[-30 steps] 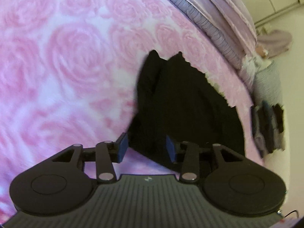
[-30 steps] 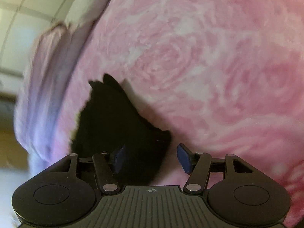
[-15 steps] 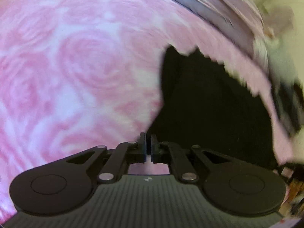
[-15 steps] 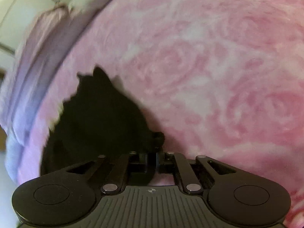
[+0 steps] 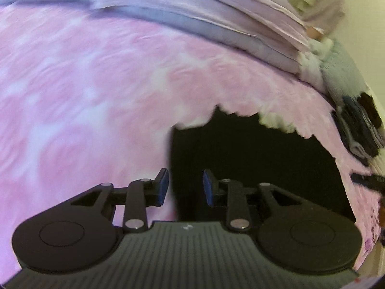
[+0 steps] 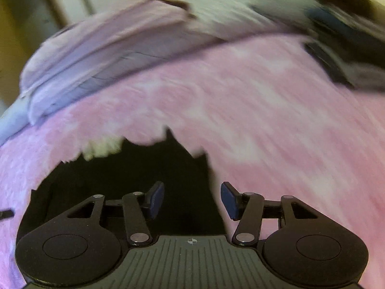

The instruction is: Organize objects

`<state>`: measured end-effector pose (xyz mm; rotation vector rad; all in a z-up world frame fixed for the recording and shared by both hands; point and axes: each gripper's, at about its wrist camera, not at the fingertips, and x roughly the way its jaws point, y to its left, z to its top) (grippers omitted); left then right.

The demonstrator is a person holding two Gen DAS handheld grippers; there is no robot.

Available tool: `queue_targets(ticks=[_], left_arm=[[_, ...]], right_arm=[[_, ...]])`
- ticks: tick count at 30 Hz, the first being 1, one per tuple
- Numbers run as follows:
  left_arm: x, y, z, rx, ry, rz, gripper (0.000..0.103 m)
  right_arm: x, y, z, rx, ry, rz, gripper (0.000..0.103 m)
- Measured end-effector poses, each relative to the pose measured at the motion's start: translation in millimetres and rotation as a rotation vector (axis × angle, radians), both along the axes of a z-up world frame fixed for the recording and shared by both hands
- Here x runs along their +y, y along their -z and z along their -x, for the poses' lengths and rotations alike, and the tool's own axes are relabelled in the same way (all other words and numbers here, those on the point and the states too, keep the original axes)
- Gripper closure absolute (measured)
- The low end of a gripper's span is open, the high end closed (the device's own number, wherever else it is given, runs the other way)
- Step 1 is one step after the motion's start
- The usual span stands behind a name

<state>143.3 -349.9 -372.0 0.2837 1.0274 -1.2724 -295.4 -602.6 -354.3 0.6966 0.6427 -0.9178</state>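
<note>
On the bed, a pink rose-print fleece blanket point(image 5: 96, 84) covers pretty much everything, and a black garment point(image 5: 252, 159) lies spread out flat on top of it. Both shots are kinda motion-blurred, so fine detail is rough.

Left hand-held gripper point(image 5: 184, 186): its 2 blue-padded fingers stand apart, having just been opening. The left edge of the black garment sits in the gap between them, but the pads aren't pressing on it, so nothing is gripped.

Right hand-held gripper point(image 6: 192, 198): same deal, jaws apart and wider than the left's, also just been opening. The right edge of the black garment point(image 6: 134, 168) runs between the fingers, no pinch on it.

There's a small pale patch point(image 5: 274, 120) at the far edge of the garment, can't tell what it is. Beyond the blanket, a lilac folded quilt point(image 5: 216, 16) lies along the far side of the bed. Over at the right edge of the left view there's a stack of dark folded clothes point(image 5: 361, 127), well apart from the garment, and it shows up blurry in the top right of the right view too point(image 6: 341, 43).
</note>
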Motion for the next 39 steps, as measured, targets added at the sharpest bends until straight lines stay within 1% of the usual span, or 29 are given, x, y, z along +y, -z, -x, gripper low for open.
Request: queue_targets(ticks=[2, 4, 6, 7, 9, 10, 11, 12, 13, 14, 16, 17, 18, 20, 22, 23, 25, 26, 27, 28, 29, 30, 32, 33, 34, 36, 38, 39], left_arm=[[-32, 8, 5, -0.028, 0.045, 0.006, 0.076], [-60, 17, 5, -0.035, 0.07, 0.0, 0.076], [-81, 26, 6, -0.034, 0.084, -0.018, 0.072], [-88, 31, 6, -0.036, 0.09, -0.027, 0.071], [-102, 40, 7, -0.05, 0.111, -0.057, 0.071], [-107, 46, 7, -0.048, 0.119, -0.07, 0.072], [-109, 49, 7, -0.039, 0.131, -0.069, 0.08], [-109, 50, 7, -0.023, 0.147, -0.053, 0.101], [-108, 49, 6, -0.019, 0.159, -0.038, 0.1], [-106, 47, 8, -0.047, 0.162, -0.015, 0.1], [-96, 37, 12, -0.132, 0.151, 0.057, 0.1], [-93, 35, 9, -0.142, 0.13, 0.076, 0.1], [-90, 37, 6, -0.15, 0.106, 0.08, 0.1], [-91, 52, 2, -0.156, 0.094, 0.023, 0.098], [-94, 64, 9, -0.223, 0.129, -0.005, 0.097], [-96, 65, 13, -0.249, 0.13, -0.003, 0.096], [-100, 62, 14, -0.253, 0.096, -0.011, 0.088], [-101, 59, 14, -0.25, 0.073, -0.017, 0.078], [-99, 55, 13, -0.254, 0.05, -0.023, 0.068], [-96, 50, 14, -0.269, 0.025, -0.03, 0.067], [-92, 41, 17, -0.284, 0.011, -0.027, 0.069], [-84, 31, 21, -0.287, 0.005, -0.011, 0.07], [-64, 12, 34, -0.279, -0.007, 0.019, 0.073], [-54, 3, 41, -0.274, -0.002, 0.036, 0.073], [-42, -4, 50, -0.275, 0.005, 0.044, 0.073], [-24, -10, 64, -0.276, 0.013, 0.048, 0.074], [-11, -4, 74, -0.271, 0.042, 0.022, 0.074], [-8, 3, 77, -0.265, 0.06, -0.007, 0.077]], right_arm=[[-21, 11, -25, 0.003, -0.047, -0.002, 0.053], [-36, 20, -40, 0.014, -0.074, 0.004, 0.053], [-49, 32, -53, 0.056, -0.095, 0.005, 0.053], [-53, 36, -56, 0.075, -0.099, 0.004, 0.053], [-60, 46, -60, 0.084, -0.104, -0.006, 0.053], [-63, 50, -60, 0.079, -0.106, -0.018, 0.061], [-66, 54, -60, 0.066, -0.117, -0.03, 0.093], [-68, 56, -60, 0.064, -0.126, -0.031, 0.102], [-68, 55, -60, 0.062, -0.127, -0.018, 0.102], [-66, 53, -59, 0.047, -0.135, 0.017, 0.103], [-59, 45, -57, 0.047, -0.132, 0.101, 0.103], [-59, 45, -57, 0.049, -0.125, 0.122, 0.103], [-62, 48, -57, 0.055, -0.111, 0.13, 0.103], [-70, 62, -60, 0.087, -0.1, 0.098, 0.103], [-72, 73, -67, 0.138, -0.106, 0.085, 0.103], [-73, 76, -70, 0.162, -0.109, 0.076, 0.101], [-71, 69, -76, 0.204, -0.09, 0.094, 0.084], [-69, 63, -79, 0.235, -0.072, 0.108, 0.065], [-62, 56, -77, 0.263, -0.05, 0.133, 0.056], [-54, 47, -77, 0.278, -0.031, 0.166, 0.056], [-44, 38, -76, 0.279, -0.024, 0.194, 0.056], [-32, 28, -75, 0.268, -0.035, 0.205, 0.056], [-3, 15, -73, 0.223, -0.091, 0.185, 0.056], [12, 12, -74, 0.216, -0.125, 0.173, 0.056], [26, 10, -76, 0.216, -0.164, 0.162, 0.056], [55, 13, -77, 0.227, -0.235, 0.155, 0.056], [70, 24, -76, 0.245, -0.265, 0.147, 0.056], [71, 35, -75, 0.269, -0.257, 0.126, 0.056]])
